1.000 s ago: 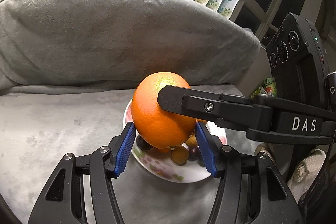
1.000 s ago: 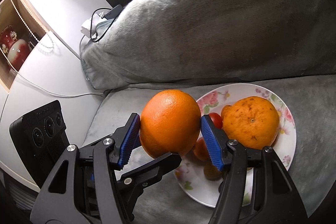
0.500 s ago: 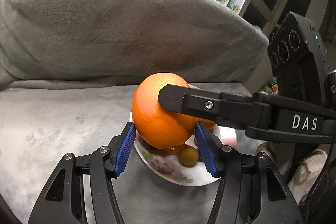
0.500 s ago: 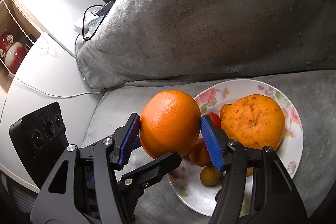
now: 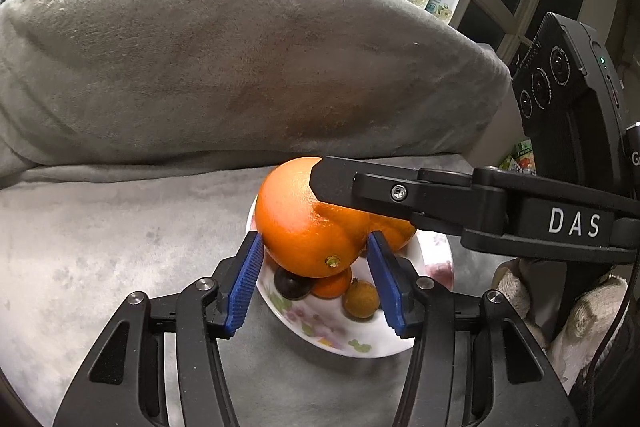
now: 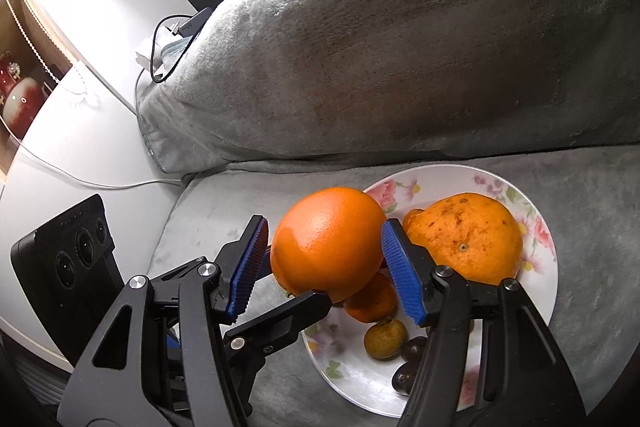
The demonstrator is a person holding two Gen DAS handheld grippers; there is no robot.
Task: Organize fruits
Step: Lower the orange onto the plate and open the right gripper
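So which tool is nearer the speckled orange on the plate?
Right. The right tool, gripping the smooth orange, has one finger right beside the speckled orange; the left tool, jaws closing around the smooth orange, reaches in from its far side.

Orange (image 6: 328,243): bright orange. Plate (image 6: 536,311): white, pink-and-green floral rim. Blanket (image 6: 400,47), twelve o'clock: grey. Gripper pads (image 6: 400,273): blue.

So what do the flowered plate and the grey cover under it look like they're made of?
Plate: probably glazed ceramic or porcelain, though melamine is possible; glossy white with printed flowers and light reflections.
Grey cover: soft plush fabric, like fleece or velvet; matte, with brushed nap marks.
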